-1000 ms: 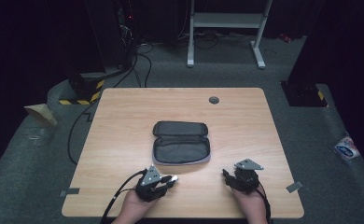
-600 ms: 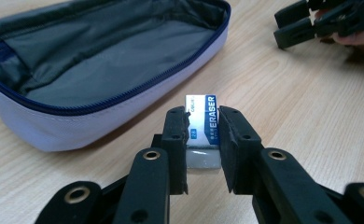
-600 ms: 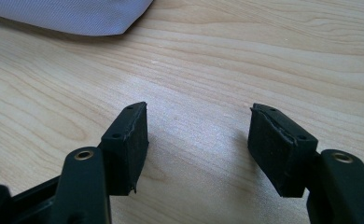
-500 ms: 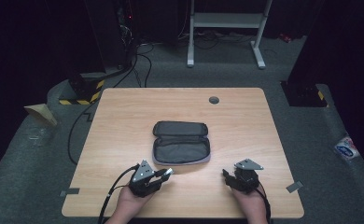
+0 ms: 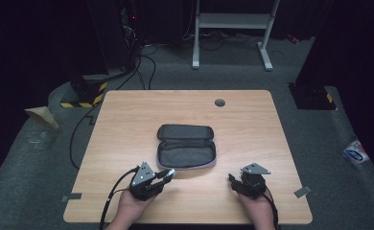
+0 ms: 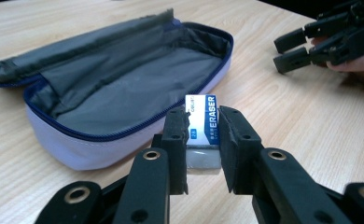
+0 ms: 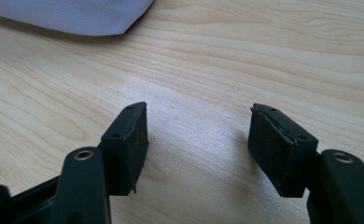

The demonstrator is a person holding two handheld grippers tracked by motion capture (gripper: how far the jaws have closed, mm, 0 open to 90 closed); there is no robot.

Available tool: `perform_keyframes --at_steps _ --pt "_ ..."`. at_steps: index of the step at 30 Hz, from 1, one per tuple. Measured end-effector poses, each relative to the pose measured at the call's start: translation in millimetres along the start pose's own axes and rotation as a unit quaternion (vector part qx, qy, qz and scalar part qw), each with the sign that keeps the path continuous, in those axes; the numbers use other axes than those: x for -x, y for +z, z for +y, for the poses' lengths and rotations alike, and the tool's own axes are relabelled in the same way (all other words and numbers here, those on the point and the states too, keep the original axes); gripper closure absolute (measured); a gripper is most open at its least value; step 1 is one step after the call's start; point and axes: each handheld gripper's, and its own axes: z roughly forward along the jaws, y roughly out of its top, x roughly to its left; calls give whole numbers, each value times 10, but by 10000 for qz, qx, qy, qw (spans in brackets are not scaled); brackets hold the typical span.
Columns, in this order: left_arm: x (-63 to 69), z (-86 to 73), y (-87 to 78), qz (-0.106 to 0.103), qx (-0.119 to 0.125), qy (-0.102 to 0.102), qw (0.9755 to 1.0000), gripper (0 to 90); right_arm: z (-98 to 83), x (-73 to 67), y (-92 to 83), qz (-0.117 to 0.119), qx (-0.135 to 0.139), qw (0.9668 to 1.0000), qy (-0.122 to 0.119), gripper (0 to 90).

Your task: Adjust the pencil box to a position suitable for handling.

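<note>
A grey pencil case [image 5: 186, 146] lies unzipped and open in the middle of the wooden table [image 5: 127, 120], its lid folded back. In the left gripper view the case [image 6: 119, 88] sits just beyond the jaws. My left gripper [image 6: 203, 135] is shut on a white eraser [image 6: 201, 123] with a blue printed sleeve, held a little above the tabletop near the case's front edge. From above, that gripper [image 5: 168, 173] points toward the case. My right gripper [image 7: 199, 140] stands open over bare wood, nothing between its pads; from above the right gripper [image 5: 232, 180] rests near the table's front right.
A round cable hole [image 5: 219, 102] sits near the table's far edge. A corner of the case [image 7: 77, 14] lies beyond the right jaws. A black cable [image 5: 113, 191] trails from the left gripper off the front edge. Dark floor, cables and a white stand [image 5: 233, 24] lie beyond the table.
My left gripper has risen a little with the eraser in it and tipped toward the case. The right gripper has stayed put.
</note>
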Motion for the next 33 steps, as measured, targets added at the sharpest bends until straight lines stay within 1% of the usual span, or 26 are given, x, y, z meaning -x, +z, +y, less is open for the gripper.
perform_keyframes --at_steps 3,8,9,12,16,20,29,33 --pt "-24 30 -29 27 56 -19 10000 729 0 -2 0 2 -4 10000 15 374" --pt "-48 89 -64 78 134 10 9999 729 0 -1 0 6 1 10000 9 374" --pt "-50 100 -67 86 168 -13 9998 729 0 -2 0 3 -4 10000 13 374" --pt "-65 132 -82 118 190 28 9997 729 0 0 0 3 -1 10000 -2 374" --pt "-55 145 -78 143 183 60 9997 729 0 -2 0 5 -4 10000 12 374" --pt "-81 163 -63 160 174 41 9997 729 0 -2 0 8 -5 10000 9 374" --pt "-144 285 -54 212 227 25 9995 729 0 -2 0 24 1 10000 -5 373" --pt "-173 339 -38 255 225 60 9994 729 0 -3 0 21 -3 10000 3 373"
